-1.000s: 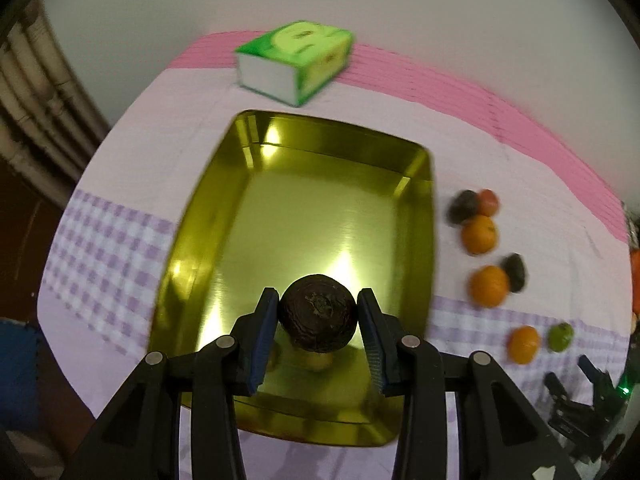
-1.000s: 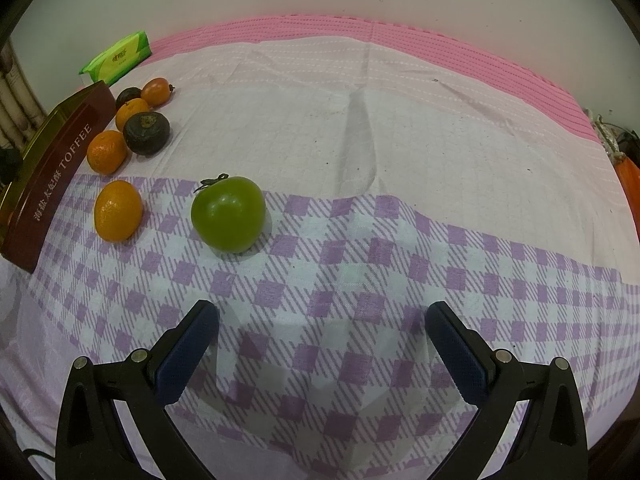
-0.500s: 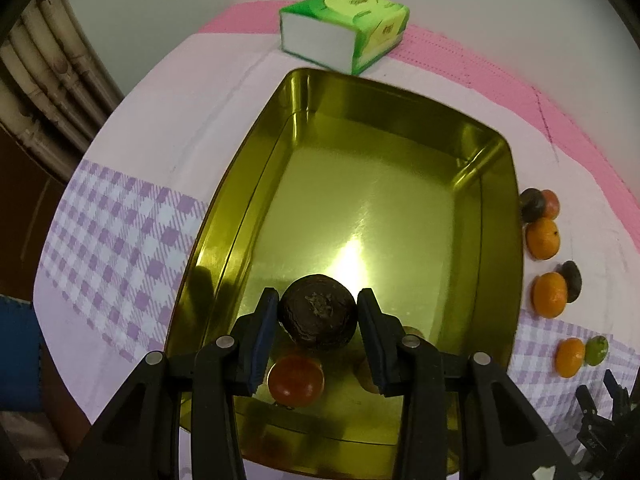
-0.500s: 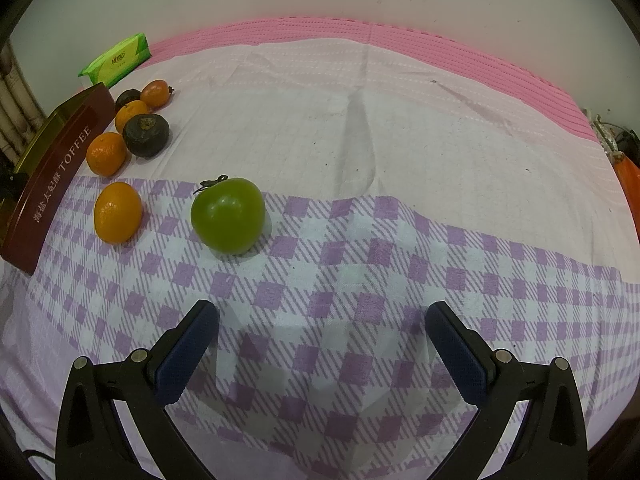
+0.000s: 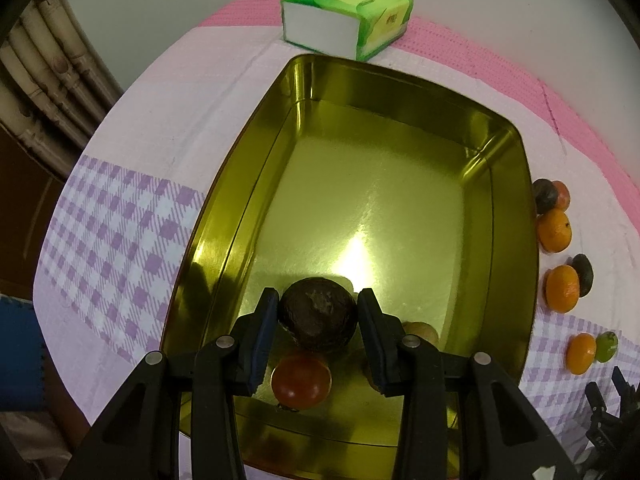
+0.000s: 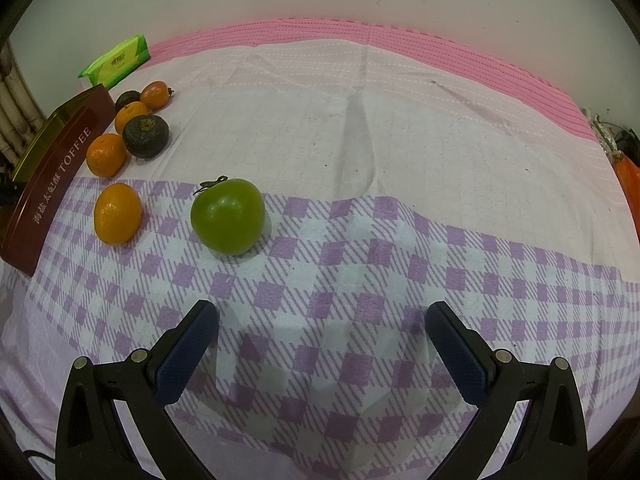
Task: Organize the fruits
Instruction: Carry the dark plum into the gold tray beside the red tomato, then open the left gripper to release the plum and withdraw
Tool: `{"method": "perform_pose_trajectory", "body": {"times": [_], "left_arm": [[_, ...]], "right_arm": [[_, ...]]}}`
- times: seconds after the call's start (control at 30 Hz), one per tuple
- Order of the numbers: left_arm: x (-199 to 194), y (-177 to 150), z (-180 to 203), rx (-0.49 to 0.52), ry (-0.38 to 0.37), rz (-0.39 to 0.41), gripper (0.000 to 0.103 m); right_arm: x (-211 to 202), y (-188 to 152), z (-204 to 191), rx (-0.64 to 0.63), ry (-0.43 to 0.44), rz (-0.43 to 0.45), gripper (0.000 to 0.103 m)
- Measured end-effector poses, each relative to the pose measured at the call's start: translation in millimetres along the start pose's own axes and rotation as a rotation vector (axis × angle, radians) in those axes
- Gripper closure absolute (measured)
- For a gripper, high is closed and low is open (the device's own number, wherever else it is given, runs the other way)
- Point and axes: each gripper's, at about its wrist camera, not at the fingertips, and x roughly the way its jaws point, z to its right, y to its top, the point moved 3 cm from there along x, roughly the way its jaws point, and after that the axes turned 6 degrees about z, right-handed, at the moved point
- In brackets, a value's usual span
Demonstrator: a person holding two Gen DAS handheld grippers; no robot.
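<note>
**Dark fruit held over the gold tin; right gripper idle above the cloth**

Left wrist view: the left gripper (image 5: 318,312) is clenched on a dark brown fruit (image 5: 318,314), its blue pads pressing both sides. The fruit hangs over the near end of the gold tin (image 5: 508,216), above the tin's shiny floor. Inside the tin, just below the held fruit, lies a red tomato (image 5: 301,381); a pale brownish fruit (image 5: 420,330) shows partly behind the right finger. Beyond the tin's far rim sits a green tissue pack (image 5: 346,20) on the pink strip of the tablecloth (image 5: 120,220). Outside the tin's right wall runs a row of small fruits, oranges (image 5: 562,288) and dark ones among them, with a green one at the near end.

Right wrist view: the right gripper (image 6: 322,336) is released, fingers spread wide with nothing between them, above the purple-checked cloth. A green tomato (image 6: 227,216) with a curled stem lies ahead and to the left, well apart from the fingers. Left of it an orange (image 6: 118,213) rests near the tin's maroon side wall (image 6: 60,168), lettered TOFFEE. Further along that wall lie more oranges and two dark fruits (image 6: 145,137).
</note>
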Motion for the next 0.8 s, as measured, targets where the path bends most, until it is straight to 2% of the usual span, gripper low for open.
{"method": "perform_pose_trajectory", "body": {"times": [0.53,0.6,0.73,0.8], "left_arm": [[6,-4,-5,-0.008,-0.002,-0.007,0.065],[3,-5,-5,-0.011,-0.002,0.008,0.062],[-12,-4,-2,-0.004,-0.010,0.061,0.048],[-18,-3,1,0.014,-0.002,0.091,0.046]], "right_arm": [[1,1,0,0.002,-0.002,0.004,0.000],[1,0,0,0.002,-0.002,0.004,0.000],[1,0,0,0.002,-0.002,0.004,0.000],[1,0,0,0.003,-0.002,0.004,0.000]]}}
